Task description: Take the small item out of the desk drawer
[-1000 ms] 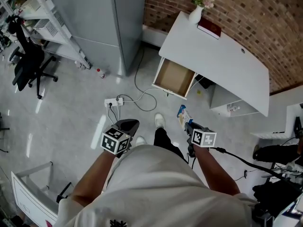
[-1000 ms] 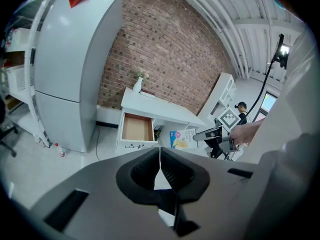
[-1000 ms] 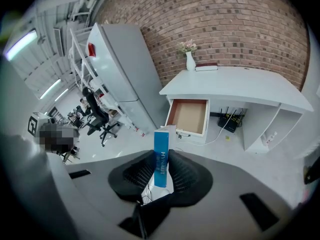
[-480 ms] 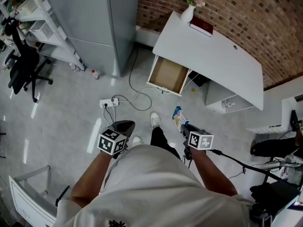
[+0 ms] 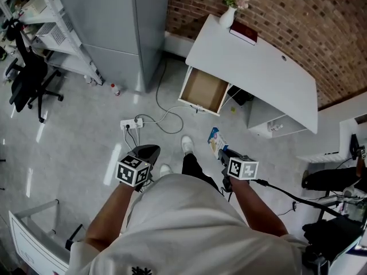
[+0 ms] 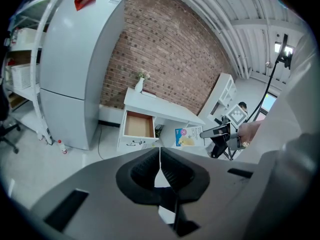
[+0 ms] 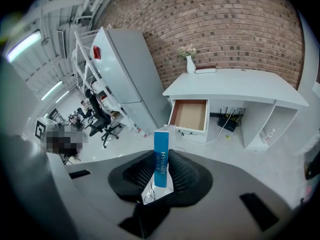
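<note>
Box (image 7: pixel 161 156) is sitting clear of the open desk drawer (image 7: pixel 190 115), well apart from it. I'm pinching its narrow blue sides in the right gripper (image 5: pixel 225 153) so it's standing upright. I'm carrying the left gripper (image 6: pixel 160 165) idle, jaws pressed together, empty.

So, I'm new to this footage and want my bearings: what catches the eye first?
The blue box stands out, clamped upright in the right gripper. Beyond it, the white desk sits against the brick wall, and its drawer is pulled open, showing only a bare bottom.
</note>
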`<action>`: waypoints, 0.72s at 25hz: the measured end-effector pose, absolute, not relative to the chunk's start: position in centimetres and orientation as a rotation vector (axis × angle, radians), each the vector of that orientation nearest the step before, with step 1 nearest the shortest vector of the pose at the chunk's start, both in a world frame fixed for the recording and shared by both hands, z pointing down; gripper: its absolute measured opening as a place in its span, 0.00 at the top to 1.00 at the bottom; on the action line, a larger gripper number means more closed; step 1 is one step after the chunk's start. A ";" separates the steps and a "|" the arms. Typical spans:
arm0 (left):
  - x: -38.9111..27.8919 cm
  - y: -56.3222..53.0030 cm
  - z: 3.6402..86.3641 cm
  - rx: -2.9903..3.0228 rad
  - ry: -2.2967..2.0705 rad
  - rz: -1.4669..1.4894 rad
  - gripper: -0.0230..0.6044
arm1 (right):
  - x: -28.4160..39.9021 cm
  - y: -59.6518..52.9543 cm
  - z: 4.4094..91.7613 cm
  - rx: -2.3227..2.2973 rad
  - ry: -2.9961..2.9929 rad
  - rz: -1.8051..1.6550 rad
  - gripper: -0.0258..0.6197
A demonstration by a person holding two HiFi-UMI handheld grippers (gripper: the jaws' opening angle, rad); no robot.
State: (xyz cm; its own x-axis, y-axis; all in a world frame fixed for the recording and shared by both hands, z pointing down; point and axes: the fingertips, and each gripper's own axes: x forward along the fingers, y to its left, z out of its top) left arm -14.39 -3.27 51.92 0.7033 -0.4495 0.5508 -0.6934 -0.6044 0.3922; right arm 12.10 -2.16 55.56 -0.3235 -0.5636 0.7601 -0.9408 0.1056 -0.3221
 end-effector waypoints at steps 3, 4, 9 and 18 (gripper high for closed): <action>-14.9 -3.1 52.0 2.306 -0.885 0.529 0.92 | 11.8 -2.5 55.4 1.452 -1.947 1.098 0.79; -15.1 -3.1 52.1 2.302 -0.891 0.526 0.92 | 11.7 -2.6 55.4 1.450 -1.950 1.095 0.79; -15.9 -2.9 52.2 2.288 -0.908 0.520 0.92 | 11.1 -3.0 55.1 1.443 -1.957 1.086 0.79; -15.0 -3.3 52.3 2.290 -0.893 0.530 0.92 | 11.7 -3.2 55.3 1.446 -1.952 1.090 0.79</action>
State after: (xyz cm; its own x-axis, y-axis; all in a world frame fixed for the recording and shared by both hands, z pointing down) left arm -14.96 -3.27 52.31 0.6913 -0.4614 0.5561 -0.7090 -0.5814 0.3990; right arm 11.71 -3.20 55.29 -0.3309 -0.5628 0.7575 -0.9401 0.1269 -0.3164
